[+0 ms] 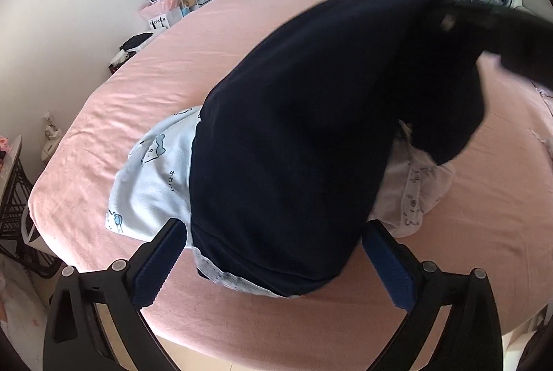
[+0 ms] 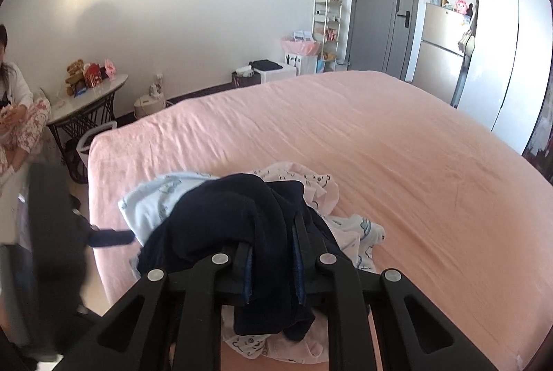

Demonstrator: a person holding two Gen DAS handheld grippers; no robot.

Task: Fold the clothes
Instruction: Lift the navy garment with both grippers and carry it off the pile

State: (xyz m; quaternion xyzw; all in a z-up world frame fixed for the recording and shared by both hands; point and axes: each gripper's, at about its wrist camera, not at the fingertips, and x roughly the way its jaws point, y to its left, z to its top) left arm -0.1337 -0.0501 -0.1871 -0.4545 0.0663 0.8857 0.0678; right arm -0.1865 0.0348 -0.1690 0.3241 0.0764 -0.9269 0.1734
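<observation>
The right hand-held gripper (image 2: 273, 267) has its two black fingers with blue pads drawn close together, pinching a bunched fold of the dark navy knit garment (image 2: 242, 215). From the left wrist view this same navy garment (image 1: 311, 129) is lifted into a tall tent shape, its peak held up by the right hand-held gripper (image 1: 484, 25), blurred at the upper right, while its hem rests on the pile below.

The left hand-held gripper (image 1: 273, 253) stands wide open, a finger on either side of the garment's lower hem, the pads not visibly pressing the cloth.

Under the navy garment lie a pale blue printed cotton garment (image 1: 155, 177) and a pale pink printed garment (image 1: 418, 194), all heaped near the front edge of the bed with the pink fitted sheet (image 2: 397, 146).
</observation>
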